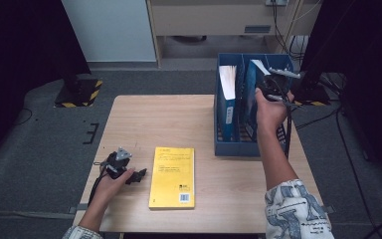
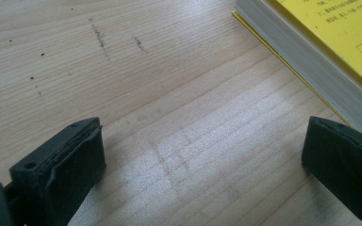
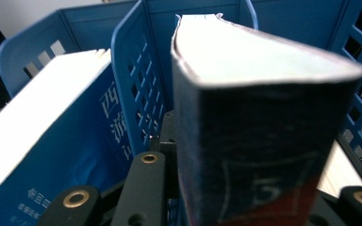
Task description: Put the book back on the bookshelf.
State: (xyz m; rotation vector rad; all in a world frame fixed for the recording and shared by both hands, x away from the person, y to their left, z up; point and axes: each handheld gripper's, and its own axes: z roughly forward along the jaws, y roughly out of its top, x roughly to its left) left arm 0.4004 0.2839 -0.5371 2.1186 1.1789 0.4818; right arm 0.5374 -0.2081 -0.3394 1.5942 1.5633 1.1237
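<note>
Thick dark-spined book (image 3: 259, 155) stands upright in the blue rack's (image 1: 224, 147) apparently middle compartment.

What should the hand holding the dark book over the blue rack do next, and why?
Probably lower the dark book a little further, straight down into its slot in the blue rack. The right gripper is shut on it above the rack, beside the blue book already standing in the next slot. The yellow book waits on the table by the open left gripper.

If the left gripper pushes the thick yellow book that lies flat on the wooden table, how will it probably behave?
The thick yellow book probably slides rather than tips, since it lies flat on the smooth wooden table. Its deep page block suggests it is fairly heavy and stiff. A push near one corner would likely turn it; the left gripper rests open beside it.
</note>
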